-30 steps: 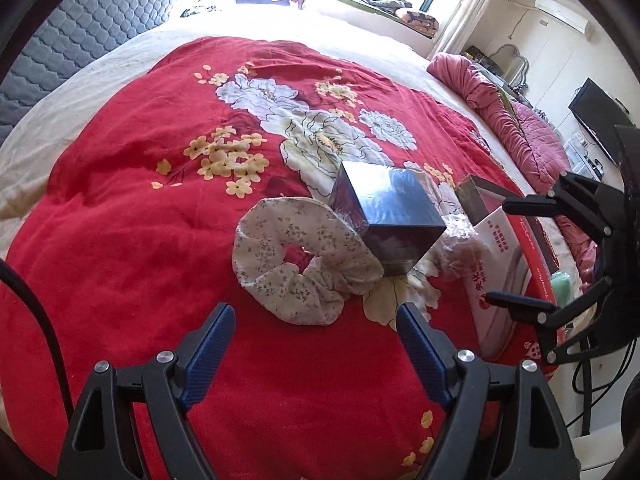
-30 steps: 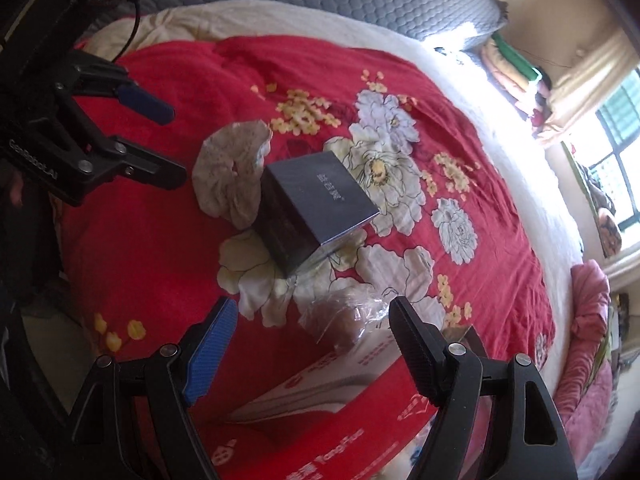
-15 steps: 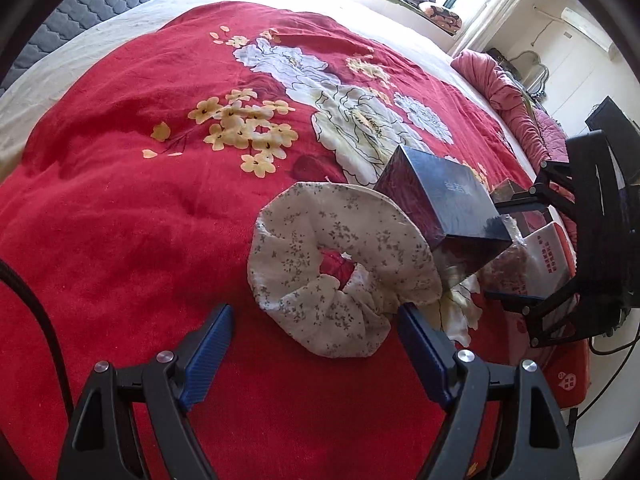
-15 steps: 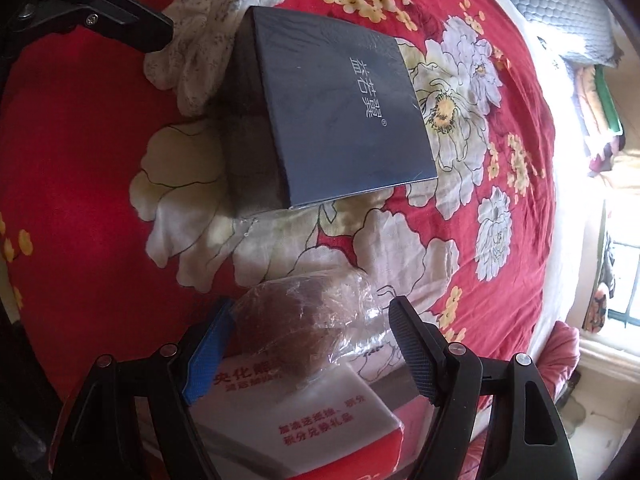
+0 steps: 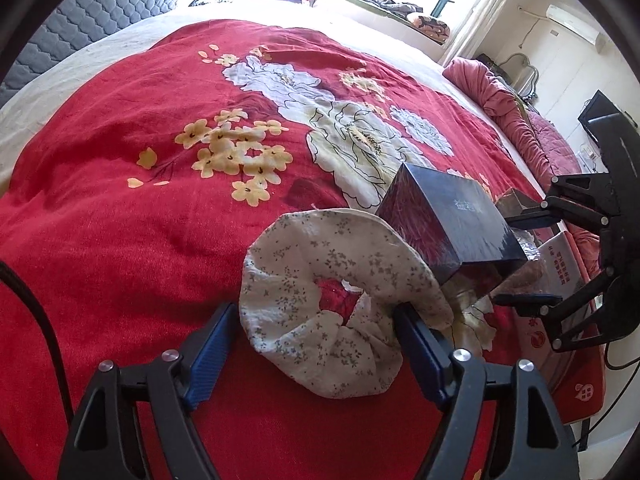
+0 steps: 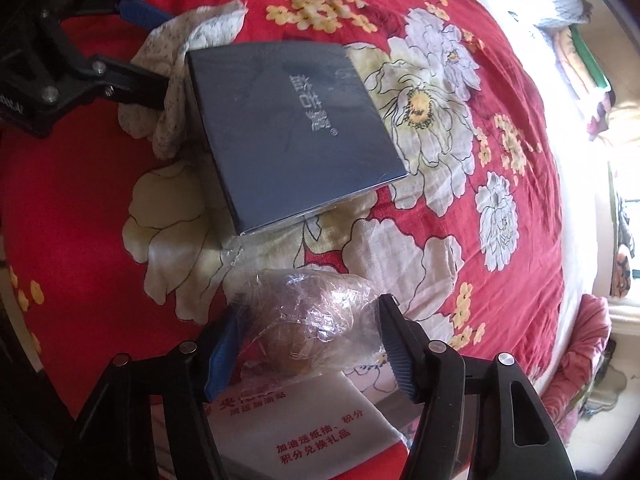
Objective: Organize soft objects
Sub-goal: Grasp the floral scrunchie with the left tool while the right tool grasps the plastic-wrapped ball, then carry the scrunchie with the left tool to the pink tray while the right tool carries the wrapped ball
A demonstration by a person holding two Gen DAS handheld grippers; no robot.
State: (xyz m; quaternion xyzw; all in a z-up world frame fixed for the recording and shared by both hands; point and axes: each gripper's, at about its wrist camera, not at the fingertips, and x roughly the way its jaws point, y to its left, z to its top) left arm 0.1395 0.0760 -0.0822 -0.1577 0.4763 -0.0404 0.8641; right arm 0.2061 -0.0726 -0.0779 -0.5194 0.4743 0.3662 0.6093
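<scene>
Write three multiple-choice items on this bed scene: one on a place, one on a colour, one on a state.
1. The scrunchie lies:
A. on top of the dark box
B. beside it, touching
C. far from it

2. The blanket is mainly:
A. red
B. blue
C. green

3. Between the right claw's fingers is:
A. nothing
B. the box
C. a plastic-wrapped bundle

Answers: 1 B, the scrunchie's edge meets the box's side. 2 A, red with pale flowers. 3 C, the closing claw brackets the crinkled wrap.
</scene>
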